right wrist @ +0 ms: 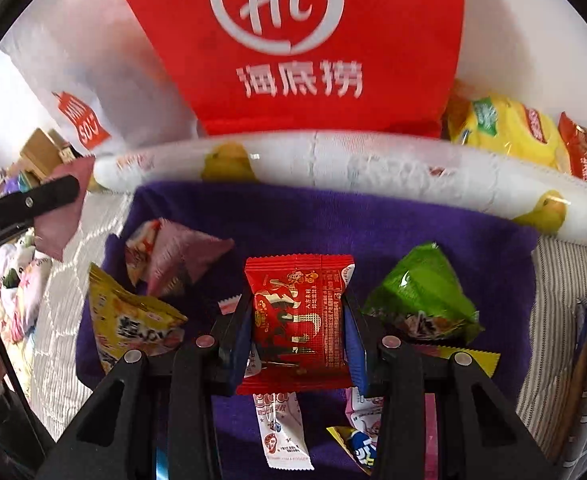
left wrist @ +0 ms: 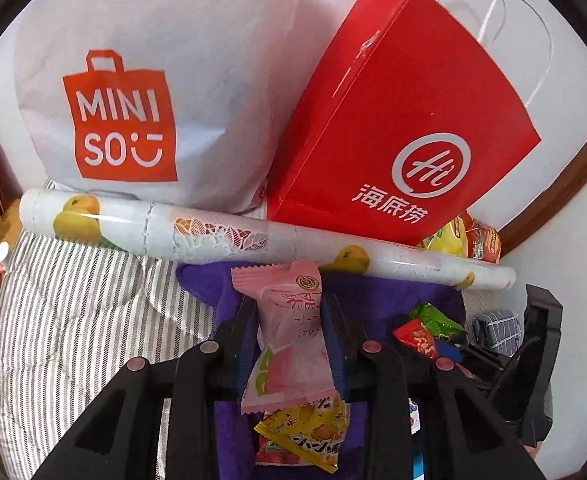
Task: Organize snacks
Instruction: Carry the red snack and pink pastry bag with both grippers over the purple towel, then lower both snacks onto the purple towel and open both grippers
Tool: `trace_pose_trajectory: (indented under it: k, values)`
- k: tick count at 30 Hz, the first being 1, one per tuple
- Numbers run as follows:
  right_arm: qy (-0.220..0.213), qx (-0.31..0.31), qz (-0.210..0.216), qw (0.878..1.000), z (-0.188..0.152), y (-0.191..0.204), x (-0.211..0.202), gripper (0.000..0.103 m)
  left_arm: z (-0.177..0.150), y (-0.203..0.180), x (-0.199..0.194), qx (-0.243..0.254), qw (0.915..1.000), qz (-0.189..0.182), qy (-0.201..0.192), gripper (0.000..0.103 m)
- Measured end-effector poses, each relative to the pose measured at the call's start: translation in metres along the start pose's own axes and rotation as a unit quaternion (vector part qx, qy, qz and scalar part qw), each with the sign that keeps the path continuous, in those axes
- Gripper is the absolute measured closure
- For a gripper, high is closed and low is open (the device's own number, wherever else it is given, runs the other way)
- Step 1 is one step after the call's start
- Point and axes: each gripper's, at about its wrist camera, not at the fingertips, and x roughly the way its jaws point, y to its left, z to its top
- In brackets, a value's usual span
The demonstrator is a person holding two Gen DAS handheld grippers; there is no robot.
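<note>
My left gripper point(left wrist: 289, 316) is shut on a pink snack packet point(left wrist: 289, 332), held above the purple cloth point(left wrist: 381, 296). My right gripper point(right wrist: 298, 312) is shut on a red snack packet point(right wrist: 299, 320) over the same purple cloth point(right wrist: 333, 224). Loose snacks lie on the cloth: a green packet point(right wrist: 421, 296), a yellow packet point(right wrist: 129, 320), a pink-and-red pyramid packet point(right wrist: 165, 256) and a white stick packet point(right wrist: 281, 436). In the right wrist view the left gripper's finger point(right wrist: 33, 200) shows at the left edge with its pink packet point(right wrist: 65, 208). A yellow packet point(left wrist: 309, 428) lies below the left gripper.
A rolled pear-print sheet point(left wrist: 253, 236) lies across the far edge of the cloth. Behind it stand a white Miniso bag point(left wrist: 141, 80) and a red paper bag point(left wrist: 405, 128), with yellow and orange snack bags point(right wrist: 509, 132) to their right. Striped bedding point(left wrist: 73, 300) surrounds the cloth.
</note>
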Motion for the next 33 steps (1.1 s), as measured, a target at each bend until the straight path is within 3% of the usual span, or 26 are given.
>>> trace_pose_trajectory:
  k: [19,22,24,33]
  values:
    - [0.035,0.001,-0.014,0.999,0.003,0.002,0.032,0.061,-0.007,0.004,0.033,-0.004,0.9985,0.009,0.053,0.073]
    - [0.039,-0.001,-0.013,0.999,0.004,0.002,0.033,0.055,-0.008,0.003,0.037,-0.007,0.9981,0.004,0.061,0.073]
    - [0.035,-0.005,-0.008,0.999,0.003,-0.003,0.026,0.044,-0.009,0.001,0.039,-0.007,0.9979,-0.001,0.065,0.073]
    - [-0.006,-0.001,-0.005,1.000,0.010,-0.009,-0.009,0.042,-0.014,-0.010,0.051,-0.005,0.9959,-0.041,0.080,0.073]
